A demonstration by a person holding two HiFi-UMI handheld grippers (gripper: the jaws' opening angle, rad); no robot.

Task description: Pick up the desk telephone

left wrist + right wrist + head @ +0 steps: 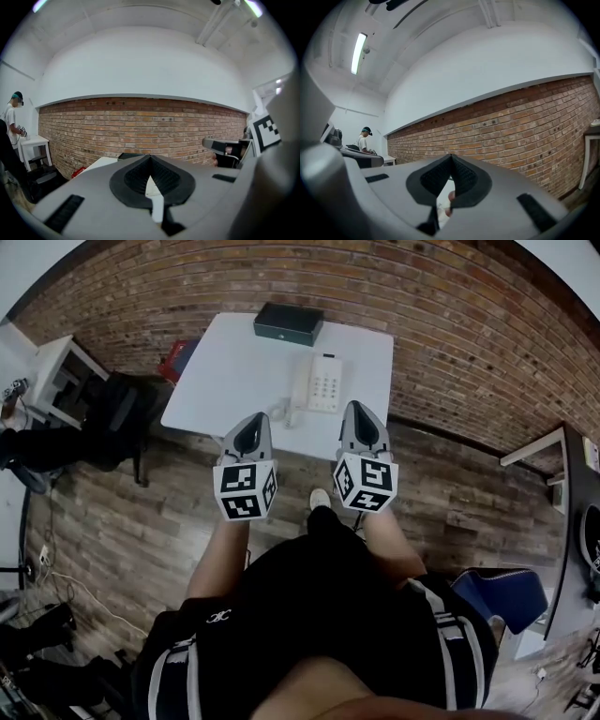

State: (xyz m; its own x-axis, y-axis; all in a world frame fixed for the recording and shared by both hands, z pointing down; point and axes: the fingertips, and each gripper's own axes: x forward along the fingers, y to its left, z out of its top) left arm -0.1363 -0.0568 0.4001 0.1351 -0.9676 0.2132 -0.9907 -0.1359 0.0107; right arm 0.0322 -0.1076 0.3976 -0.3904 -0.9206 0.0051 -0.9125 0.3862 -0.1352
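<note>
The white desk telephone (319,382), handset on its left side, lies on the white table (225,371) in the head view. Both grippers hang side by side in front of the table's near edge, short of the phone. My left gripper (252,420) points at the edge left of the phone, jaws shut and empty. My right gripper (360,409) is just right of the phone's near end, also shut with nothing in it. In the left gripper view the jaws (150,157) meet at the tip; the right gripper view shows the same (451,156). The phone is hidden behind the jaws in both.
A dark box (289,322) sits at the table's far edge by the brick wall (450,324). A black chair (122,409) and a white shelf (58,371) stand to the left, a blue seat (499,596) at lower right. A person (11,123) stands far off.
</note>
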